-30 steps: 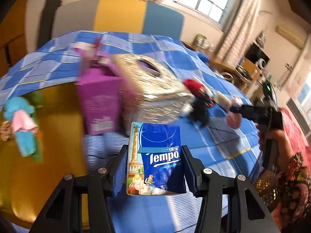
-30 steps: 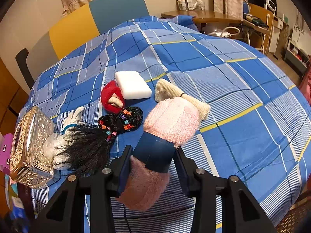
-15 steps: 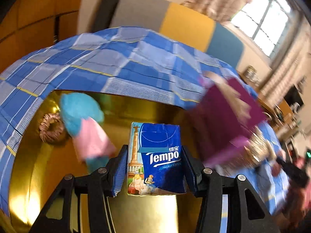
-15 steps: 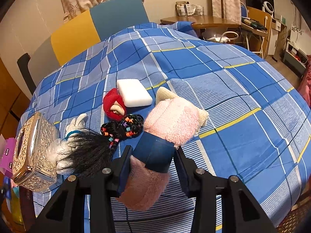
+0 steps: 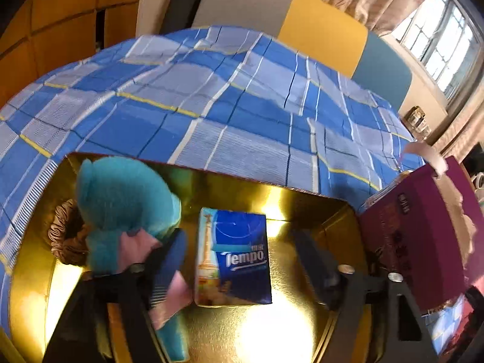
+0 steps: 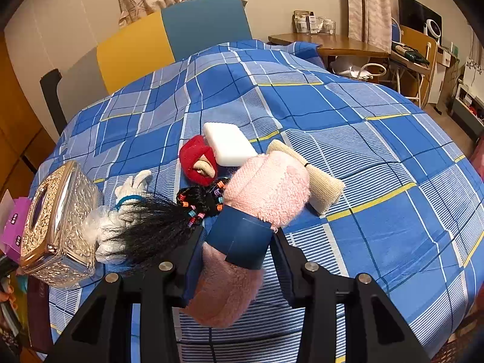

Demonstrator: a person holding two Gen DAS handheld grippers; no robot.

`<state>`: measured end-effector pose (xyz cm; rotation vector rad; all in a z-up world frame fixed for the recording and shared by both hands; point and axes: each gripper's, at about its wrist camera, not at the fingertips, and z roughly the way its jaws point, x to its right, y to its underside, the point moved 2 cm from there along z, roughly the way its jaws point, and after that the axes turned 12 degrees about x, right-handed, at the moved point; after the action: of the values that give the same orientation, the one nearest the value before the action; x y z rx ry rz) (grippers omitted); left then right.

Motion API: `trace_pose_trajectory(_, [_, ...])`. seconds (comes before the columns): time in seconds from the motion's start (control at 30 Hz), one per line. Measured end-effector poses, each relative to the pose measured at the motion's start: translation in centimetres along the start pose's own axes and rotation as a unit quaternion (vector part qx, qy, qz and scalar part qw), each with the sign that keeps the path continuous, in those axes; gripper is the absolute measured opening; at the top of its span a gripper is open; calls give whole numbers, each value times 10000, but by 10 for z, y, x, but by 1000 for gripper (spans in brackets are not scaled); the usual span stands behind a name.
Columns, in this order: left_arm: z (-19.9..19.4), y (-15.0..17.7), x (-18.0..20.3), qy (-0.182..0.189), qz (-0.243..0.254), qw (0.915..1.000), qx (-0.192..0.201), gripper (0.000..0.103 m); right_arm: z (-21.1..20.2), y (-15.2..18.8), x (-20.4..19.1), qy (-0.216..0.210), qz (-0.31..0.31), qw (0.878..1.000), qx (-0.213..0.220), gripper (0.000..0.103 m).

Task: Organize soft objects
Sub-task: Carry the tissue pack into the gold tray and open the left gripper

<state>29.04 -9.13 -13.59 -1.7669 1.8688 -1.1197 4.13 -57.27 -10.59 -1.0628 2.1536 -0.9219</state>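
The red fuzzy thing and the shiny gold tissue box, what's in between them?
In the right wrist view, a white plush toy and black doll hair lie between the red plush and the gold tissue box.

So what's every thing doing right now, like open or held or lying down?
Left gripper: jaws open, clear of the pack.
Tempo pack: upright in the gold tray, released.
Teal plush: lying in the tray.
Right gripper: shut on the pink roll.
Pink roll: banded, held.
Sponge: flat on the blanket.

purple box [image 5: 423,242] blurred, cut off at right; teal plush [image 5: 121,205] partly behind left tool.
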Motion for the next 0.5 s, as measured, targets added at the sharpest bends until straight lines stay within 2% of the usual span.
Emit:
trace_pose_trajectory(0.13, [-21,-1,3,129,68,9996,240,80,-4,-2,-2,-69,-25,9999,123,43])
trace_pose_trajectory(0.2, [-38,2,1,88,105,9991,399,87,-8,-4,-6,-135,-53,9996,233,43])
trace_pose_trajectory(0.27, [-52,6,-1,64,185,9986,492,89,-17,-7,-13,-250,-156,9986,435,43])
trace_pose_trajectory(0.37, [-77,13,-7,23,352,9972,663,90,-29,-3,-29,-570,-163,9968,536,43])
trace_pose_trajectory(0.5, [-97,27,-17,98,325,9975,626,91,-47,11,-63,-1073,-295,9930,397,43])
